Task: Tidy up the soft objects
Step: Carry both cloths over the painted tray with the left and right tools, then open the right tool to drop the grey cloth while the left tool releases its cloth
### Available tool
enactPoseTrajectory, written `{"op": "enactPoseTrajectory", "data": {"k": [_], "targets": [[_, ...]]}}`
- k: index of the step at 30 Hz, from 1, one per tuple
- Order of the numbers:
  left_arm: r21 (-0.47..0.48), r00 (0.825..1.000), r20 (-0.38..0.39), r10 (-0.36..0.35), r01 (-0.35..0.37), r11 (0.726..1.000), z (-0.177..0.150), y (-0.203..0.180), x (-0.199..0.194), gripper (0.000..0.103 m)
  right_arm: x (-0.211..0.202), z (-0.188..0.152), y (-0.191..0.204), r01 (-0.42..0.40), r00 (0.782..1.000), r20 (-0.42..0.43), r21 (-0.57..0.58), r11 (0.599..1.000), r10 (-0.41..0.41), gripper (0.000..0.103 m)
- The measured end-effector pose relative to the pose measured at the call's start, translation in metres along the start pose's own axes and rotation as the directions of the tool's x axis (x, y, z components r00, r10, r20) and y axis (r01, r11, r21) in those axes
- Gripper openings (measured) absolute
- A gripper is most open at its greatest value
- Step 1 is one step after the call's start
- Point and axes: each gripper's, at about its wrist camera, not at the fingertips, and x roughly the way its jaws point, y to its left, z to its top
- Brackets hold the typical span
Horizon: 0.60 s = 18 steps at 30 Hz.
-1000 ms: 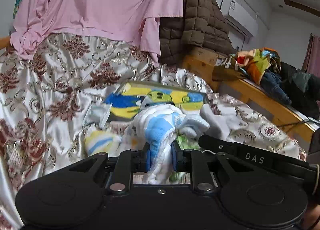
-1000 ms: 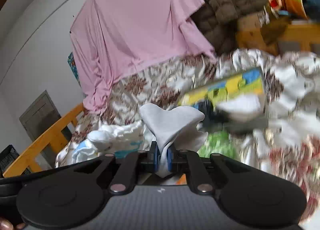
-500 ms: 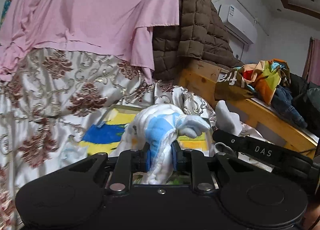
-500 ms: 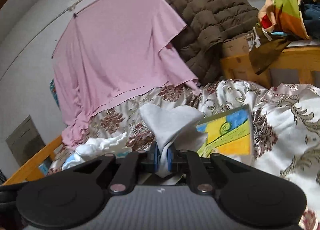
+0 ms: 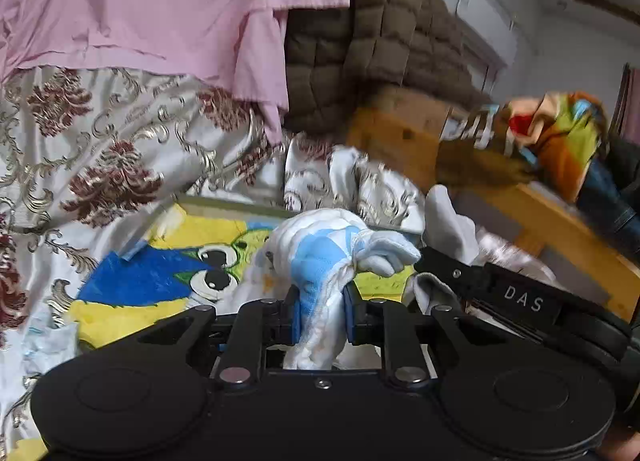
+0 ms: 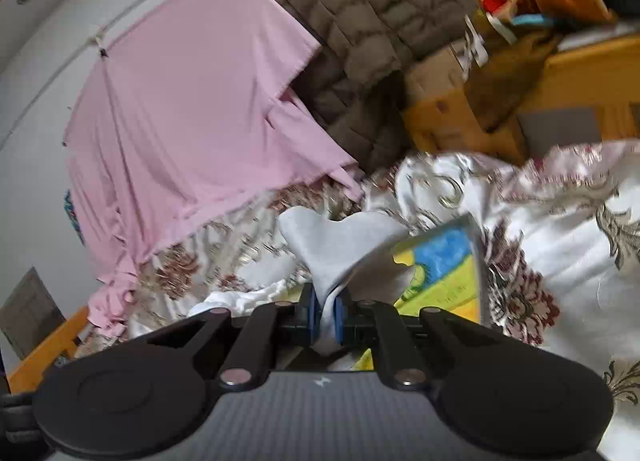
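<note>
My left gripper [image 5: 321, 311] is shut on a bunched white and light-blue cloth bundle [image 5: 320, 257], whose knotted end sticks out to the right. My right gripper [image 6: 325, 319] is shut on a pale grey sock [image 6: 340, 249] that fans out above the pads. The grey sock [image 5: 450, 227] and the right gripper's black body also show at the right of the left wrist view. Both grippers hang over a yellow, blue and green cartoon box [image 5: 180, 261] lying on the floral satin bedspread [image 5: 100, 141]; the box [image 6: 440, 273] is also ahead of the right gripper.
A pink sheet [image 5: 160, 1] and a brown quilted blanket [image 5: 380, 41] hang behind the bed. A wooden bed frame [image 5: 560, 221] with piled colourful clothes [image 5: 560, 133] stands at the right. More white cloth [image 6: 240, 297] lies left of the right gripper. A wooden rail [image 6: 44, 353] is at far left.
Both grippers have travelled across the bed towards the cartoon box, which now looks larger and closer. Each keeps hold of its cloth; the jaws have not changed.
</note>
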Motion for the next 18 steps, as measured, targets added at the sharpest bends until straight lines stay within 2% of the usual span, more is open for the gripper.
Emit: {"op": "enactPoseTrajectory", "data": {"k": [4, 9, 14, 18], "targets": [[0.019, 0.999, -0.030, 0.011, -0.011, 1.000, -0.005, -0.005, 0.021, 0.022, 0.016, -0.004, -0.007, 0.037, 0.997, -0.062, -0.025, 0.999, -0.039, 0.011], [0.048, 0.998, -0.053, 0.041, -0.039, 0.998, -0.010, -0.007, 0.033, 0.022, 0.022, -0.007, -0.010, 0.077, 0.992, -0.095, -0.052, 0.996, -0.081, 0.011], [0.019, 0.993, -0.087, 0.075, -0.074, 0.997, -0.013, 0.005, 0.043, 0.022, 0.027, -0.008, -0.013, 0.092, 0.986, -0.134, -0.061, 0.994, -0.100, 0.012], [-0.004, 0.990, -0.112, 0.089, -0.090, 0.996, -0.015, 0.012, 0.050, 0.023, 0.032, -0.011, -0.014, 0.100, 0.981, -0.160, -0.073, 0.992, -0.110, 0.018]]}}
